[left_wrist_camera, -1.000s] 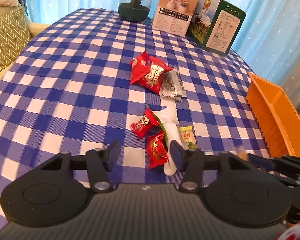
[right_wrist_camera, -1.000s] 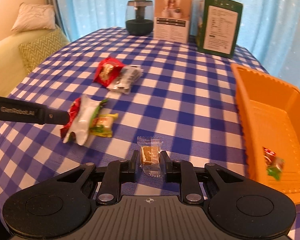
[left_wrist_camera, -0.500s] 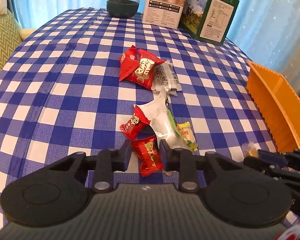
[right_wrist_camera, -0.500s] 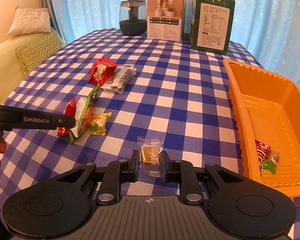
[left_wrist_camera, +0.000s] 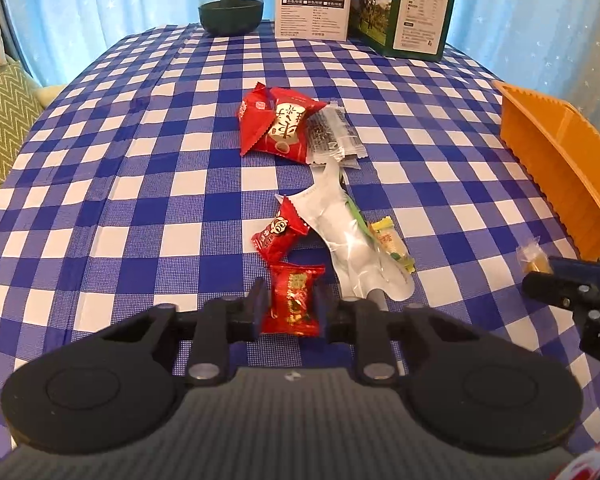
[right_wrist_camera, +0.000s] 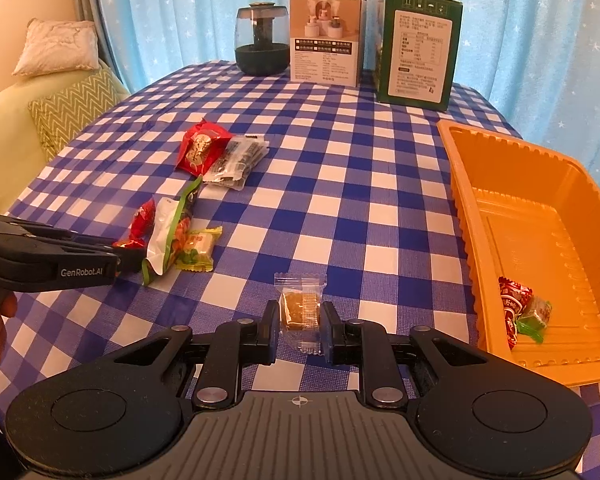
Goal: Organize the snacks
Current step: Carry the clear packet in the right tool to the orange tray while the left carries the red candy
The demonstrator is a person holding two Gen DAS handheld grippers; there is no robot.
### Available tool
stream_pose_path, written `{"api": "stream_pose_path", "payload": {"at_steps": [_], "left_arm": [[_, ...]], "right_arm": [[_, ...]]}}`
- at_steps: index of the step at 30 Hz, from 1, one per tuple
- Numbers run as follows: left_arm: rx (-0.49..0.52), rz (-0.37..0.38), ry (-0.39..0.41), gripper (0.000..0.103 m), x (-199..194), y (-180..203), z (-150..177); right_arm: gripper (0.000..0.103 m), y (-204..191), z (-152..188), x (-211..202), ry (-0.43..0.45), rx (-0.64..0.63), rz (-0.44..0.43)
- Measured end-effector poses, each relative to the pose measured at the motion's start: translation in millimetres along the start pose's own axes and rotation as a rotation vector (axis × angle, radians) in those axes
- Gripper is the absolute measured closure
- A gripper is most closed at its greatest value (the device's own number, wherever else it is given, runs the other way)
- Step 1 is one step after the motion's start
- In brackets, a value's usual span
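Both hand-held grippers grip snacks over a blue-and-white checked tablecloth. At lower centre of the left wrist view, the left gripper has its fingers drawn in against the sides of a small red candy packet, pinching it. Just above it in the frame lie a second red packet, a long white pouch and a yellow-green sweet, with a larger red bag and a clear printed packet touching each other higher up. At lower centre of the right wrist view, the right gripper is pressed onto a clear-wrapped brown biscuit, one finger on each side of the wrapper. An orange tray fills the right of that frame, holding a red packet and a green-wrapped sweet near its lower end. Along the upper part of the frame stand a dark glass jar, a beige box and a green box before a blue star-print curtain. Cushions sit at upper left.
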State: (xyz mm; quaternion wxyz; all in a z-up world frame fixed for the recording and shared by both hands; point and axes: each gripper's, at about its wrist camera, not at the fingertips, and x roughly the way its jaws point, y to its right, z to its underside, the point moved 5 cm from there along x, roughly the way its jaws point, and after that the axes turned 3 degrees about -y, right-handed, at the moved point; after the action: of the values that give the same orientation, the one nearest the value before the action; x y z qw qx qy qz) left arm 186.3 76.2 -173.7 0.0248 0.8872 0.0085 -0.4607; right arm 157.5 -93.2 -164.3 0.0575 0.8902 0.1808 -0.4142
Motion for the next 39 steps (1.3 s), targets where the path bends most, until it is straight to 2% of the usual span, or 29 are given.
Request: {"api": "stream_pose_path", "payload": {"at_steps": [10, 17, 28, 39], "left_arm": [[-0.063, 0.028, 0.012, 0.083, -35, -1, 8], [-0.04, 0.066, 0.049, 0.083, -73, 25, 3], [0.053, 0.185, 0.106, 0.083, -111, 106, -16], [0.166, 0.321, 0.113, 0.083, -112, 210, -37]], "right_arm": [[0.082, 6, 1, -22, 0.034, 0.02, -0.001], [0.082, 18, 3, -53, 0.079, 0.059, 0.007], [0.081, 68, 7, -110, 0.158, 0.158, 0.084], [0.081, 148, 19, -142, 0.178, 0.298, 0.204]]}}
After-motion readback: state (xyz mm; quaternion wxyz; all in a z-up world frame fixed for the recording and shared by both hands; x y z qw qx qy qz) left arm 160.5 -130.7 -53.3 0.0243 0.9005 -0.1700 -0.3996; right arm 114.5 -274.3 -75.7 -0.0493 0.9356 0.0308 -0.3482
